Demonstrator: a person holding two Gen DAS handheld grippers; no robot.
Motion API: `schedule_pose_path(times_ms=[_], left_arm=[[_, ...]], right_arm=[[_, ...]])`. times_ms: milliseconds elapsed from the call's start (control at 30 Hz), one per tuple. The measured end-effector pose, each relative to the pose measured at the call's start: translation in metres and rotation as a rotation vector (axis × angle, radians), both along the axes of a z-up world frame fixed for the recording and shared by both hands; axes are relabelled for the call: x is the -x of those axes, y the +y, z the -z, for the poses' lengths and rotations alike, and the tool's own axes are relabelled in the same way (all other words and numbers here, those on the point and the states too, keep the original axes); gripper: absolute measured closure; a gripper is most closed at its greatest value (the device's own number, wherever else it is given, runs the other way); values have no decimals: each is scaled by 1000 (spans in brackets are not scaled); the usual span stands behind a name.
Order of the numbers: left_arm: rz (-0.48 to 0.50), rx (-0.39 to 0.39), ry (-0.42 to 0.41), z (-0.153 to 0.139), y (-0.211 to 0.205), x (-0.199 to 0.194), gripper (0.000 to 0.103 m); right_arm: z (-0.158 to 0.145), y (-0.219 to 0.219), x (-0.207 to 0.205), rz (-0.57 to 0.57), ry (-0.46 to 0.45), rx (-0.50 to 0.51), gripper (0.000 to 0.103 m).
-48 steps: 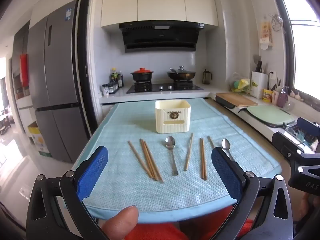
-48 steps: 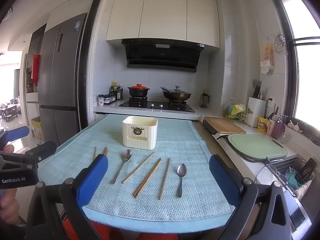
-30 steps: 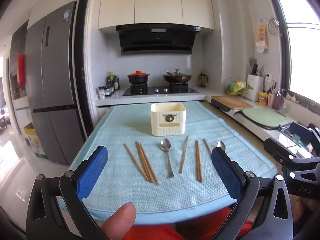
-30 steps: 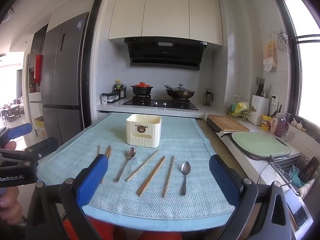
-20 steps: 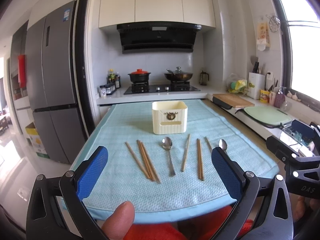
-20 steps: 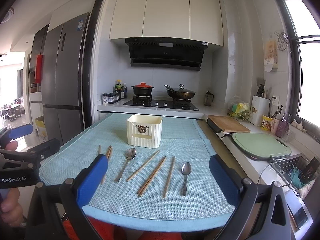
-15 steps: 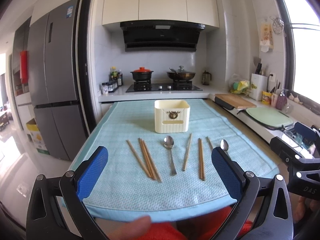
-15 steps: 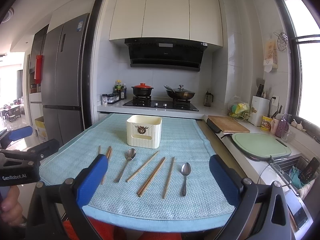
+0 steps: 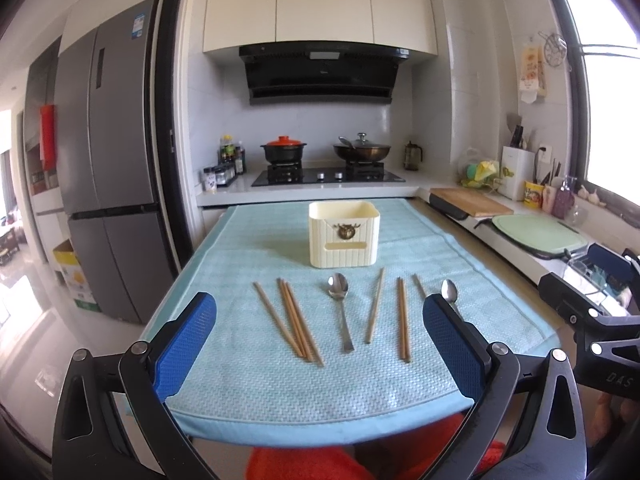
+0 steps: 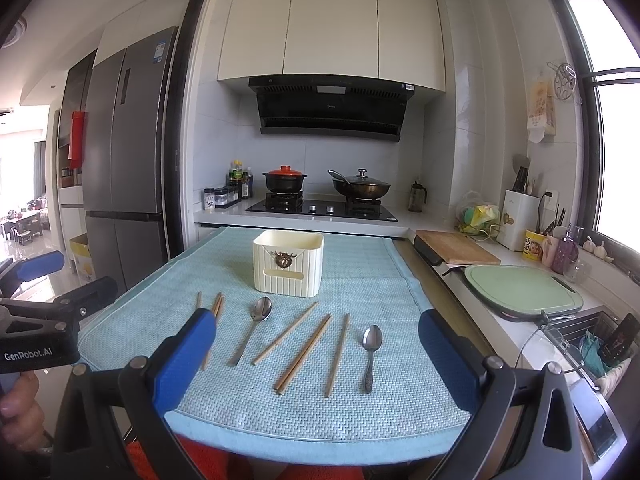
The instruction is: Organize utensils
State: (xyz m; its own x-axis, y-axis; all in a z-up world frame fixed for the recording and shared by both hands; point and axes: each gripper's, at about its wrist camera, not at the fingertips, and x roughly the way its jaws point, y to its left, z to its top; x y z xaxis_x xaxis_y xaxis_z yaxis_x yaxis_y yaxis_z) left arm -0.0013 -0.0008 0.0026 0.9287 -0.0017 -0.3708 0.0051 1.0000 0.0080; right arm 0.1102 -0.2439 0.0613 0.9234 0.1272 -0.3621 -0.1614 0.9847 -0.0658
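Utensils are lying loose on the light blue towel (image 9: pixel 248 392) covering the tabletop, in a rough row in front of the cream utensil holder (image 9: pixel 344 234). The holder is standing upright toward the far middle of the towel, its emblem side facing the cameras; its inside is not visible.

Row as seen in the left wrist view, left to right — a single chopstick (image 9: pixel 272 318), then a bunch of chopsticks (image 9: pixel 300 322) fanning slightly and touching one another, then a spoon (image 9: pixel 342 308) with bowl toward the holder. Next a lone chopstick (image 9: pixel 375 304) angled a little, a tight pair of chopsticks (image 9: pixel 403 318) lying parallel, another chopstick (image 9: pixel 419 285) partly hidden behind a blue pad, and a second spoon (image 9: pixel 449 292) at the right end. In the right wrist view that second spoon (image 10: pixel 371 354) is lying well apart from the first and just beside a single chopstick.

Left tool (image 9: pixel 320 340) is hovering at the near edge of the towel — pads spread wide, nothing between them. Right tool (image 10: pixel 316 356) is hovering likewise, released and empty, pads wide apart. Each tool is showing at the edge of the other's view, side by side.

Behind the tabletop: a stove (image 9: pixel 328 176) carrying a red-lidded pot and a lidded wok, a range hood above, a grey refrigerator (image 9: pixel 108 160) at left, a wooden cutting board (image 9: pixel 468 202) and a green board (image 9: pixel 536 234) on the counter at right.
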Motion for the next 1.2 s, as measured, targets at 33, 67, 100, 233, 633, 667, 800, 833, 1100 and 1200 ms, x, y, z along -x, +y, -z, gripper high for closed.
schedule_pose_path(times_ms=[33,67,100,233,633,667,800,833,1100,1200], left_arm=[[1,1,1,0,0,0,0],[2,1,2,0,0,0,0],[3,1,2,0,0,0,0],[9,0,10,1,0,-1,0],[13,-4,15,3,-1,-1,0],[12,-4,15,3,-1,-1,0],[11,-4,15,5,-2,-1,0],[11,-4,16,5,-2,-1,0],[18,-5,24,7,-2,-3,0],[19,-6,28,7,-1,-5,0]], right_arm=[[0,0,0,-1,0,0,0],[0,0,0,-1,0,1,0],[0,0,0,-1,0,0,0],[-1,0,-1,-1,2,0,0],[-1,0,-1,-2,2,-1,0],[-1,0,-1,-2,2,-1,0],[0,2,0,-3,7,-1,0],[1,4,0,-5,8,-1,0],[3,6,-1,-2,15,-2,0],[5,5,-2,-3,20,-4,0]])
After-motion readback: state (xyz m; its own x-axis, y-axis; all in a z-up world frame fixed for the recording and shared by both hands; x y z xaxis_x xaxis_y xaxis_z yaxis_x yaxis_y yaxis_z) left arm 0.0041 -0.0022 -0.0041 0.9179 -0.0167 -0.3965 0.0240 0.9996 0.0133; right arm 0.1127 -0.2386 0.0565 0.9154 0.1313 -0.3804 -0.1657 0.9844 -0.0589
